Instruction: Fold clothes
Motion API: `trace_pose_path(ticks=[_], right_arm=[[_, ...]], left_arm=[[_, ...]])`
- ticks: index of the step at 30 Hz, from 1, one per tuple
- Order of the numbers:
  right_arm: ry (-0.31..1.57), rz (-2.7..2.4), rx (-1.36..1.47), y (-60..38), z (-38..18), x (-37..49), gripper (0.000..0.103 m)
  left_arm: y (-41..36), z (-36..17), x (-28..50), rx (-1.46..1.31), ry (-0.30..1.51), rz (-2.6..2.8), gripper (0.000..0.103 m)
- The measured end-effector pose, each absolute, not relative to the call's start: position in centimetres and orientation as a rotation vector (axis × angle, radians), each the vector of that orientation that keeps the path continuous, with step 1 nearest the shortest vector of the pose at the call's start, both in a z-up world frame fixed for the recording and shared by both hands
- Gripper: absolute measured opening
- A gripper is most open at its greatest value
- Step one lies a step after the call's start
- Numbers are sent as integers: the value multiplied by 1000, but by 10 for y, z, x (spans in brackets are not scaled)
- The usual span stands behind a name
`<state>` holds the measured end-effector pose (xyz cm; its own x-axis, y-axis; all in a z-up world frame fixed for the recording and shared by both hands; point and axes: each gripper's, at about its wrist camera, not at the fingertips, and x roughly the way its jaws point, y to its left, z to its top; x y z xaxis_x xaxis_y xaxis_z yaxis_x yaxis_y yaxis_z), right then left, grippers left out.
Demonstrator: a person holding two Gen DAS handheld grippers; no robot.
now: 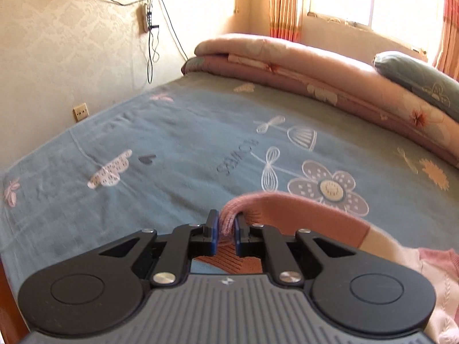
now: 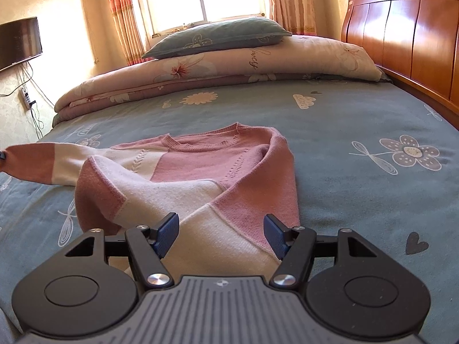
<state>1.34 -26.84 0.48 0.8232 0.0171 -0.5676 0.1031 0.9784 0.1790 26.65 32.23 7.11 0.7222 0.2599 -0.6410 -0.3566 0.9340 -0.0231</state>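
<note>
Pinching a sleeve cuff (image 1: 229, 215), the left gripper (image 1: 225, 229) lifts it, seemingly clear of the bedsheet (image 2: 344, 120); the sweater (image 2: 200, 169) lies there, the right gripper (image 2: 221, 233) spread above its hem.

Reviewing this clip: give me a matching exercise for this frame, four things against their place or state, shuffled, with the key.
Things:
1. left gripper
2. right gripper
3. pillow
4. sweater's right sleeve

States:
A. lies on top of the folded quilt
B. folded across the sweater's chest
C. shut on the cuff of the other sleeve
D. open, above the sweater's hem

Pairs: 1-C, 2-D, 3-A, 4-B
</note>
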Motion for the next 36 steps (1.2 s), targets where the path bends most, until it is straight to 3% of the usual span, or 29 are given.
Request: trace_pose_path(ticks=[18,26,36], right_arm=[[617,-48,199,-269,2,16,70],[625,-27,194,-262,1,18,70],[607,-24,191,-264,10,6,73]], left_arm=[[338,39,281,-117,778,443,15],[317,37,277,-78,792,366,39],[224,42,266,110,794,116,56]])
